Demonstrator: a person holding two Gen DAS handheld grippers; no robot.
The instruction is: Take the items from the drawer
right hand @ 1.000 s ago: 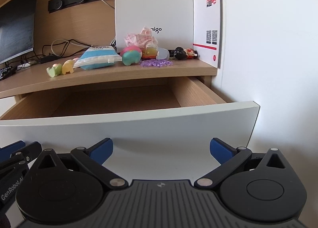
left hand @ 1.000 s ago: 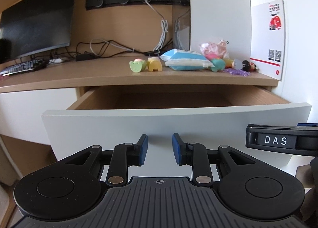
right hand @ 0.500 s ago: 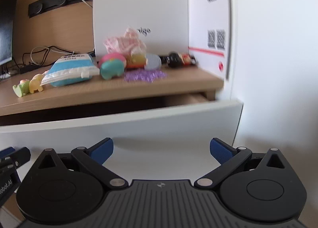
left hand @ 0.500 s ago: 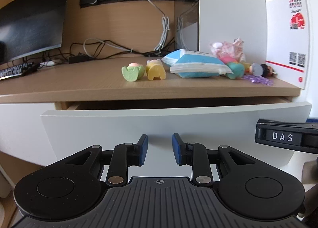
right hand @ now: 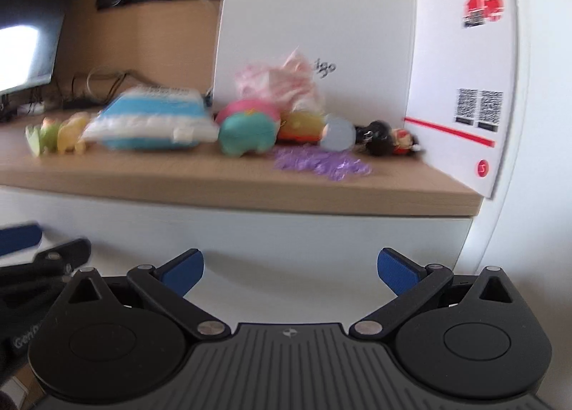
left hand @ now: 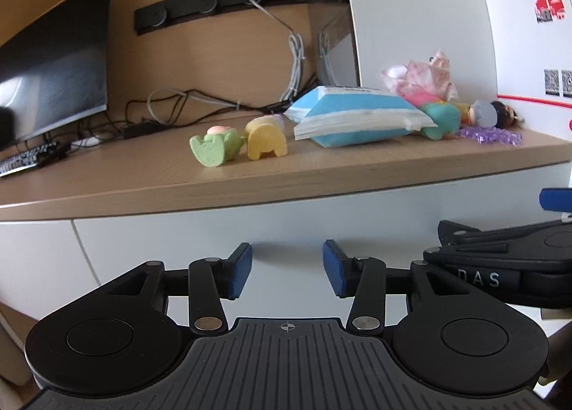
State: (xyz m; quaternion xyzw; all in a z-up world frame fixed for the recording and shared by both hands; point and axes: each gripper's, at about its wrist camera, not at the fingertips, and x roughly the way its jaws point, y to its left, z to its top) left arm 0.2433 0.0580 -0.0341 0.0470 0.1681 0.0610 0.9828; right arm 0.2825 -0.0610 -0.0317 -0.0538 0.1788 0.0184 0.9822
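The white drawer front (left hand: 286, 220) sits flush under the wooden desk edge, so its inside is hidden. My left gripper (left hand: 287, 274) is open with nothing between its blue pads, close to the drawer front. My right gripper (right hand: 290, 274) is open wide and holds nothing, facing the same white front (right hand: 286, 234). On the desk top lie a green toy (left hand: 214, 150), a yellow toy (left hand: 266, 141), a blue and white pack (left hand: 357, 120), a teal and pink toy (right hand: 246, 127), purple beads (right hand: 321, 163) and a small doll (right hand: 389, 140). The right wrist view is blurred.
A white box (right hand: 314, 16) and a card with red print (right hand: 464, 70) stand behind the toys at the right. A dark monitor (left hand: 53, 70), a keyboard (left hand: 25, 161) and cables (left hand: 186, 106) occupy the left of the desk. A white wall bounds the right side.
The drawer went from pulled out, showing a bare wooden inside, to shut flush under the desk. Both grippers moved forward with it. The left jaws have widened a little.
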